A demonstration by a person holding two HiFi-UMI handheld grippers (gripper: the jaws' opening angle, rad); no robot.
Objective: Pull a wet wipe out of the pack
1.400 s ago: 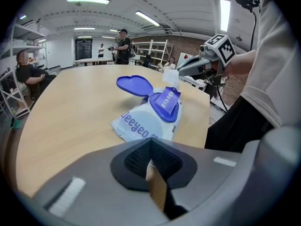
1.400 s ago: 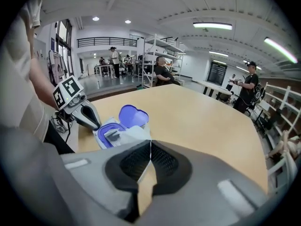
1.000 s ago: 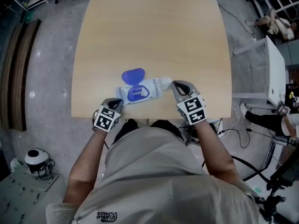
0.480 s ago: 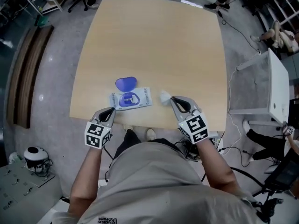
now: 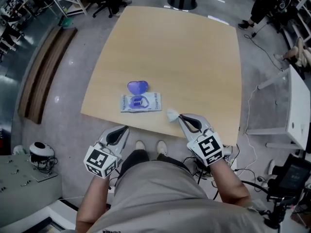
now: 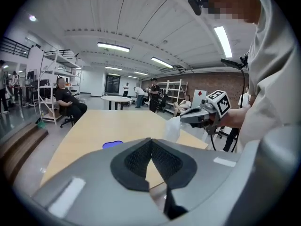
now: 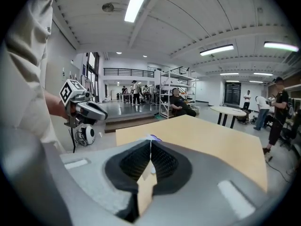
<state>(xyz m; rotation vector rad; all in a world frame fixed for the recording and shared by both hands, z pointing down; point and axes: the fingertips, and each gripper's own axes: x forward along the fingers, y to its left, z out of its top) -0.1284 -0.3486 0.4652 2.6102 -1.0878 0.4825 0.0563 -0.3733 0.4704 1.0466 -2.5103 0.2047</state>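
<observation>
While right gripper (image 5: 180, 116) pinches wipe (image 5: 172, 114) at table (image 5: 194, 57) edge | left gripper (image 5: 126, 128) closed, seemingly empty, off-table | pack (image 5: 141, 102) near edge.

No text reads clearly in any view. Blue print on top of the wipe pack (image 5: 141, 102), lying on the table, is too small and blurred to make out.

Matt wooden table (image 5: 194, 57), glossy plastic pack (image 5: 151, 102)
</observation>
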